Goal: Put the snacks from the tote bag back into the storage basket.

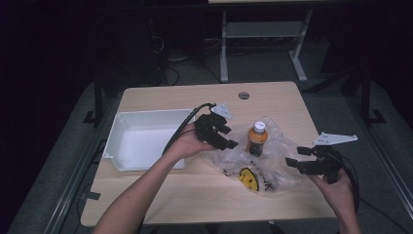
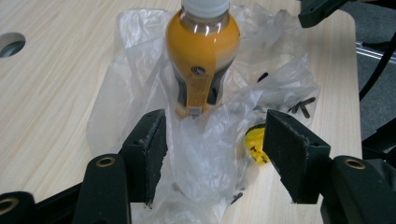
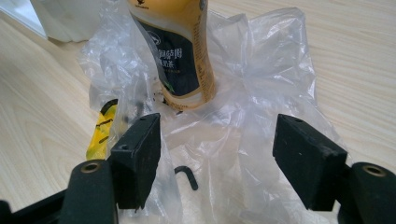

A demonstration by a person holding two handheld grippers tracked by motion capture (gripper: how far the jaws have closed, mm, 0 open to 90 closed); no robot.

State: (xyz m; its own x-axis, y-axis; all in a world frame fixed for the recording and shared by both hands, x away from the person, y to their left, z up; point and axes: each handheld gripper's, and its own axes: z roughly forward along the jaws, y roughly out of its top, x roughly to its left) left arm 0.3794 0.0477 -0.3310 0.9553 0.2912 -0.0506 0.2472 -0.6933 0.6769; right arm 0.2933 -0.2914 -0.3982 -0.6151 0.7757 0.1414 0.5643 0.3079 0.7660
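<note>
light: table lit, surroundings dark | glare: plastic bag (image 2: pixel 205 140) | focus: soft

The bottle (image 2: pixel 201 56) loses the top of its cap to the upper edge in the left gripper view, and its whole neck and cap in the right gripper view. Crumpled folds of the plastic bag (image 3: pixel 243 116) hide most of its yellow print, whose black lettering is too broken to read. The small label text stays illegible.

The upright bottle (image 1: pixel 256 138) and crumpled plastic bag (image 1: pixel 272 168) stand between both hand-held grippers; bare tabletop (image 1: pixel 160 192) lies alongside.
</note>
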